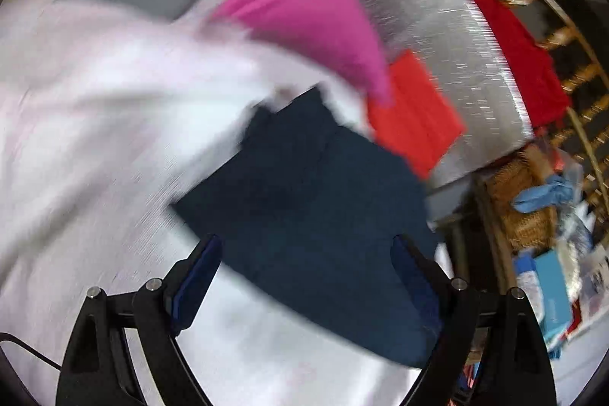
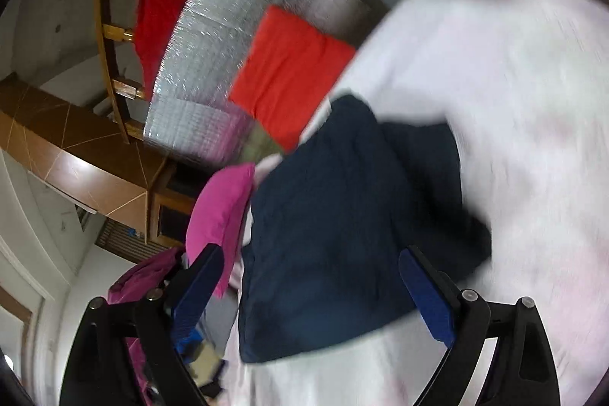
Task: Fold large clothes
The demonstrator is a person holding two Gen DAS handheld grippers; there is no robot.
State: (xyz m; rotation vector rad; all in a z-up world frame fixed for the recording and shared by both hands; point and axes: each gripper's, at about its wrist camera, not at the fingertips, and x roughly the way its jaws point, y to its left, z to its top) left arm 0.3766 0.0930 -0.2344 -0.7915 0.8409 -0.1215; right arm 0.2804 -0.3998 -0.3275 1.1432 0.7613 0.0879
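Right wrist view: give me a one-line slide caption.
Open right gripper above a folded navy garment on white bedding, with orange and pink folded pieces beside it.

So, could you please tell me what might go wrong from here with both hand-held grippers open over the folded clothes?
1. The navy folded garment sits between the open left hand-held gripper fingers; closing may catch only the top layer and undo the fold.
2. The pink garment lies close beside the right hand-held gripper and could snag.
3. Both views are motion-blurred, so aiming may be poor.
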